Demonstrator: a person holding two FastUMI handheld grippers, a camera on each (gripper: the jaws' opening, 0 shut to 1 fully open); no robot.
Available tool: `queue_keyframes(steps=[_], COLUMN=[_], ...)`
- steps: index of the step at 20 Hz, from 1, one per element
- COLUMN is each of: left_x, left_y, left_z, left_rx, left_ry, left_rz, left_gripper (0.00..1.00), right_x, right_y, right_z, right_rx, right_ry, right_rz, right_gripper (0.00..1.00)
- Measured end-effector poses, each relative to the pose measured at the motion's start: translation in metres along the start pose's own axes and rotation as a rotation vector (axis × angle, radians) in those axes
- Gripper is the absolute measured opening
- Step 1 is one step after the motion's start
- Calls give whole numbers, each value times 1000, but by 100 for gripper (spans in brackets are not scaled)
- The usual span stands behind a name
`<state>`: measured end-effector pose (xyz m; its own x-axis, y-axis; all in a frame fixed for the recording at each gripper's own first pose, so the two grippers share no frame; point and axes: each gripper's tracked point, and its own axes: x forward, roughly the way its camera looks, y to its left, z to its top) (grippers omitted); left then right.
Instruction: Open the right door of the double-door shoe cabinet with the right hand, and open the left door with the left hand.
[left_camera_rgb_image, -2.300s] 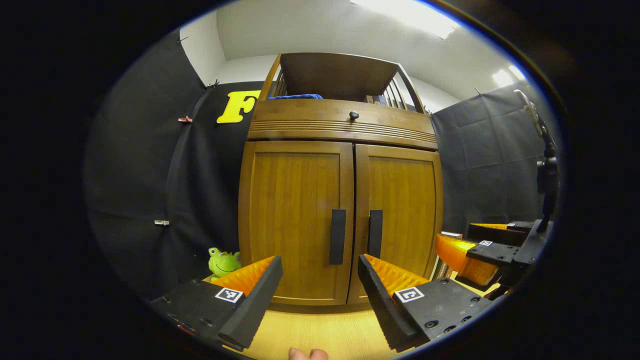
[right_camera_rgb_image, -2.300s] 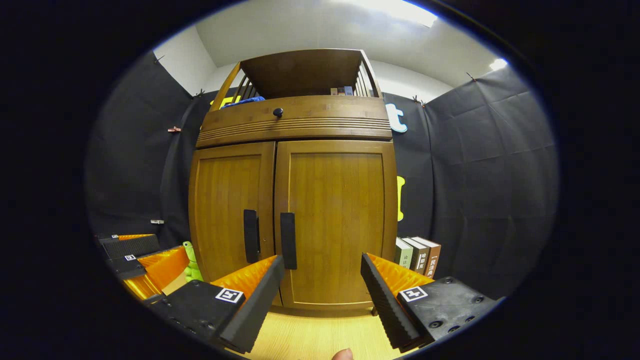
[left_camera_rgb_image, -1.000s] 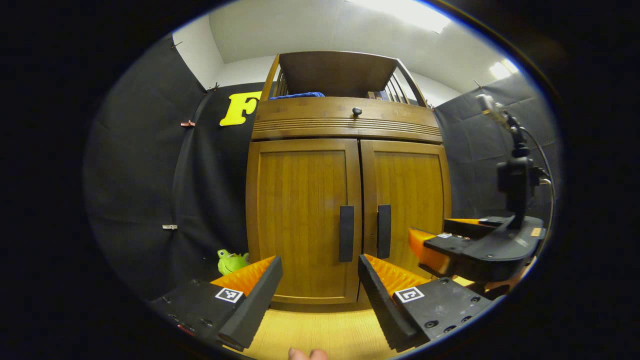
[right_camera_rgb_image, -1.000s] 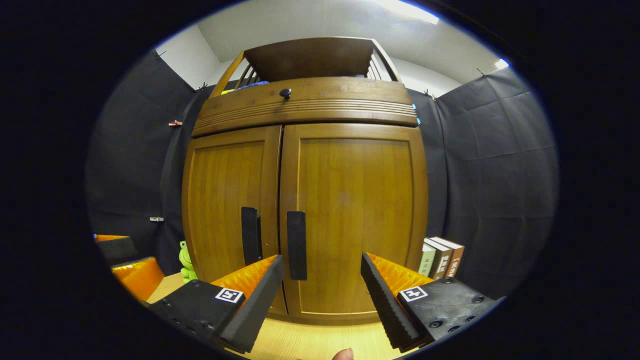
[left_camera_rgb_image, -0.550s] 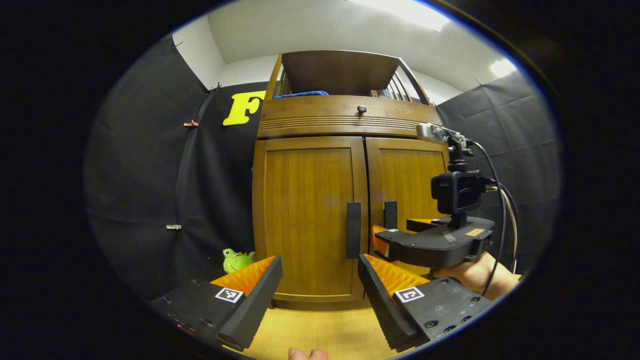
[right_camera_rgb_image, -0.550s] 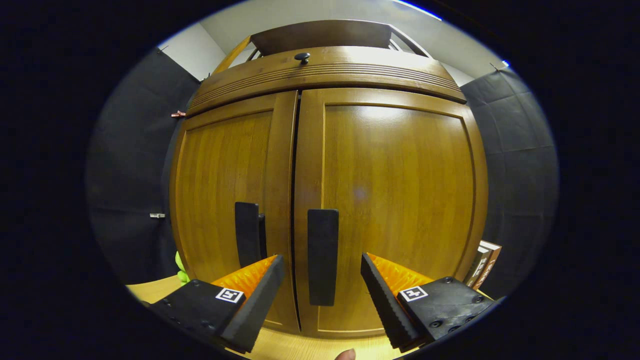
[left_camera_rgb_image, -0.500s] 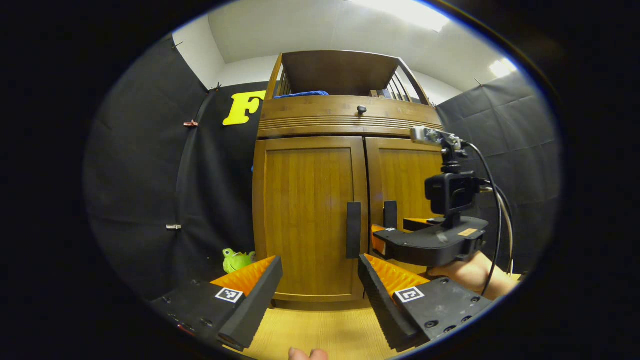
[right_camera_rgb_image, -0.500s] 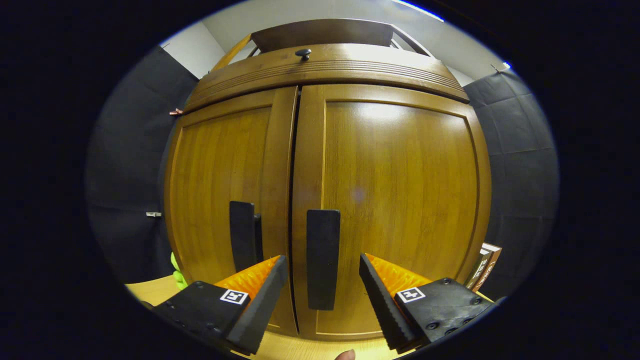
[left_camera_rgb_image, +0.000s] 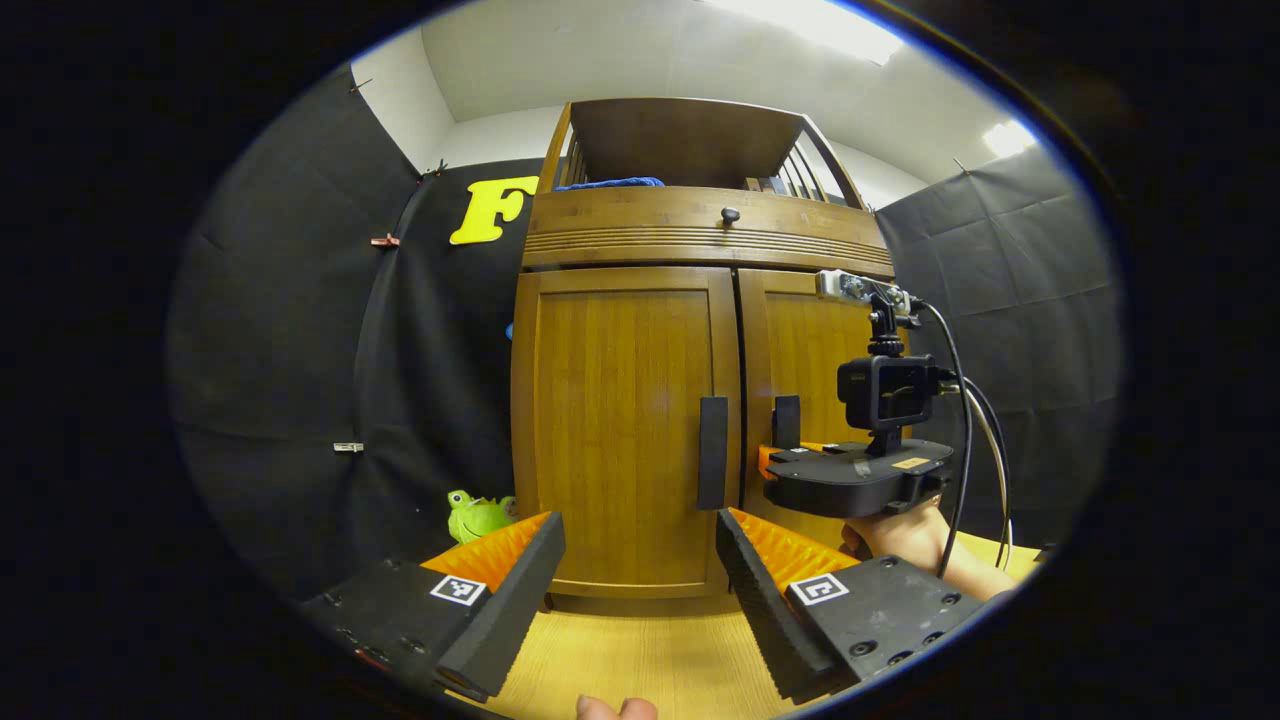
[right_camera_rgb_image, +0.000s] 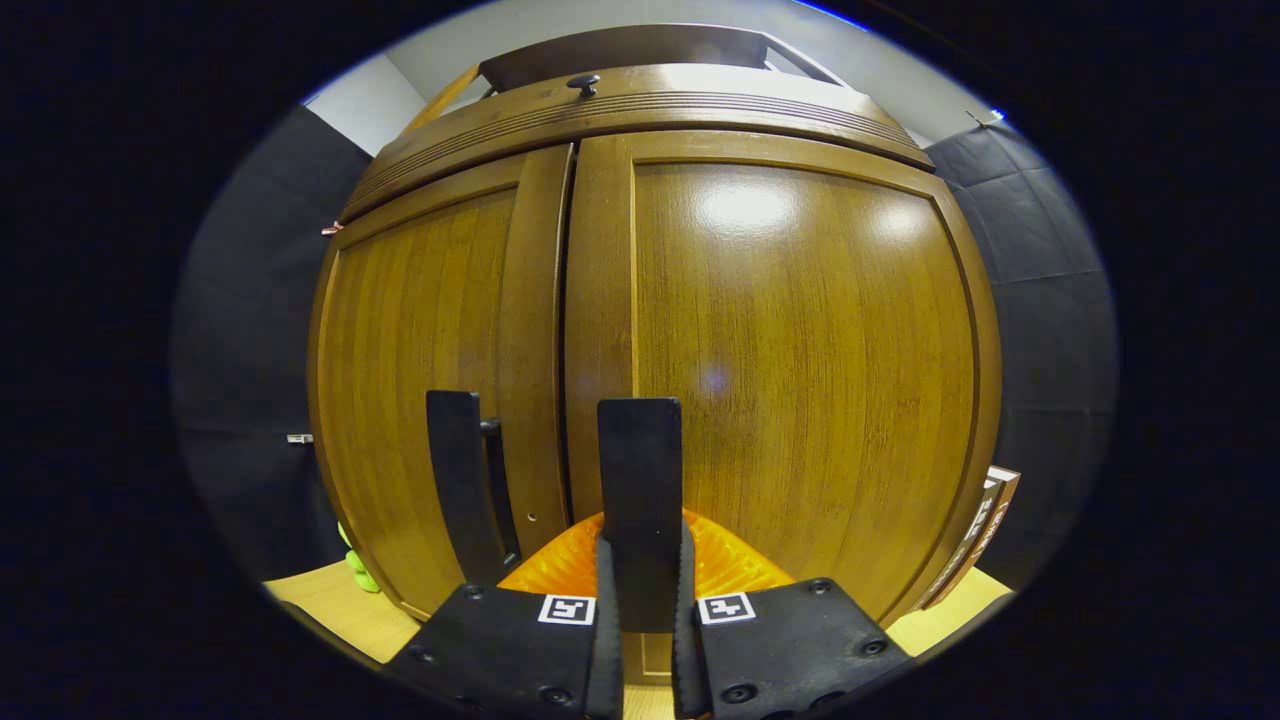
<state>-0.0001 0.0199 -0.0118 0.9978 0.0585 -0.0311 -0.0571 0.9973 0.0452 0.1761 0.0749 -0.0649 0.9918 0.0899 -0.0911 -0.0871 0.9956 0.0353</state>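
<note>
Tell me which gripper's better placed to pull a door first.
Right. The right gripper is clamped on the right door handle, both doors shut. The left gripper is open, short of the left door handle.

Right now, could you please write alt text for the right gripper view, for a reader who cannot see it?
The right gripper is shut on the black handle of the right door, both fingers pressing its sides. The right door and left door of the wooden shoe cabinet are closed, and the left door's handle is free.
</note>
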Motion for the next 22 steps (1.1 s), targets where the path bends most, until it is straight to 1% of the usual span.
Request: queue_keyframes(steps=[1,3,4,5,7,8,9,10,11,13,14,17,18,20,21,22], left_x=[0,0,-1,-1,-1,-2,-2,-3,-3,-4,-4,-5,-5,-6,-7,-8], left_y=[0,-5,-7,-9,-13,-15,-18,-20,-22,-26,-29,-35,-37,-43,-47,-51], left_z=[-1,1,3,4,5,6,5,5,6,6,7,5,6,6,6,7], left_rx=[-1,-10,-11,-10,-8,-10,-14,-14,-12,-6,-9,-11,-7,-4,-5,-5], left_ry=[0,0,-1,-4,-7,-6,-3,-3,-5,-4,-2,1,3,3,2,0], left_rz=[-2,-10,-15,-16,-16,-17,-19,-19,-19,-20,-22,-20,-19,-22,-25,-29], left_gripper=[95,94,94,94,94,95,94,95,93,95,93,93,94,93,93,94], right_x=[-5,-18,-26,-35,-54,-62,-71,-82,-93,-111,-122,-149,-158,-175,-182,-189], right_y=[0,1,1,-1,-4,-6,-9,-12,-15,-24,-31,-50,-57,-73,-83,-93], right_z=[0,2,2,2,4,5,6,6,7,10,11,15,17,19,20,21], right_rx=[9,18,20,26,37,40,40,43,45,52,58,56,52,56,62,66], right_ry=[5,11,13,16,22,21,19,16,13,15,16,10,9,8,7,6], right_rz=[14,42,56,66,96,107,117,127,138,163,171,175,171,160,150,137], right_gripper=[23,23,18,23,22,18,23,23,22,22,22,22,23,22,17,17])
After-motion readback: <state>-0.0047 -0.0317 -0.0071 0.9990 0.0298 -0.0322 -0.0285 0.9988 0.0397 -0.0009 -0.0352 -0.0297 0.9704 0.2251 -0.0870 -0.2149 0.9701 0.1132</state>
